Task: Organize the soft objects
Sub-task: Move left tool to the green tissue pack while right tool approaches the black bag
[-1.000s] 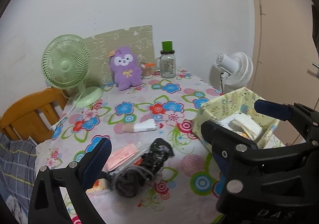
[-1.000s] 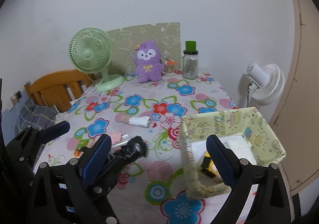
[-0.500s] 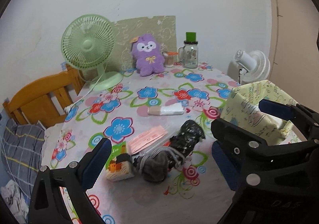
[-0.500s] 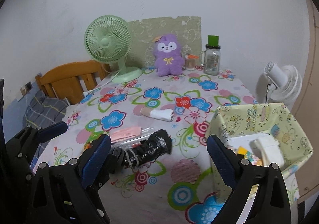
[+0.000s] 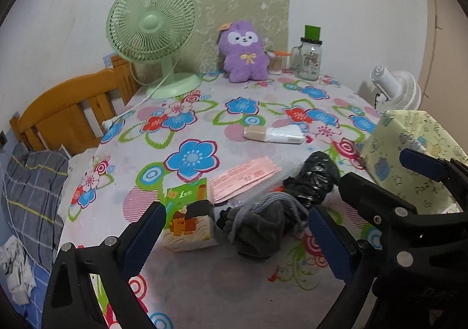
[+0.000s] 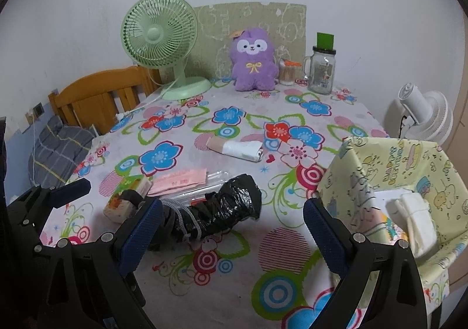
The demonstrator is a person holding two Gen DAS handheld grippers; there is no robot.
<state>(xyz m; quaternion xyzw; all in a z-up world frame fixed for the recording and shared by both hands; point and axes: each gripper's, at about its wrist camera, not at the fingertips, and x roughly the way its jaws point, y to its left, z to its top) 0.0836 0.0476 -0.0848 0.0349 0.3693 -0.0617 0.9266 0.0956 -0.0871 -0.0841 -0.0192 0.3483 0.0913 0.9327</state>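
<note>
A grey drawstring pouch (image 5: 260,226) lies on the flowered tablecloth against a black crinkled bag (image 5: 316,179); both show in the right wrist view, the pouch (image 6: 172,218) and the black bag (image 6: 231,203). A white and tan rolled cloth (image 5: 275,134) lies mid-table. A purple plush toy (image 5: 244,51) sits at the back. A yellow fabric basket (image 6: 409,179) at the right holds a white folded cloth (image 6: 415,218). My left gripper (image 5: 237,238) is open and empty just short of the pouch. My right gripper (image 6: 231,232) is open and empty.
A small snack box (image 5: 190,223) and pink paper packets (image 5: 245,177) lie by the pouch. A green fan (image 5: 152,19), a glass jar (image 5: 310,57) and a cotton swab cup (image 6: 288,71) stand at the back. A wooden bed frame (image 5: 67,112) is left, a white fan (image 6: 421,112) right.
Both grippers have moved left and lower toward the pouch and black bag. The basket has slid to the right edge of both views. Both grippers stay open.
</note>
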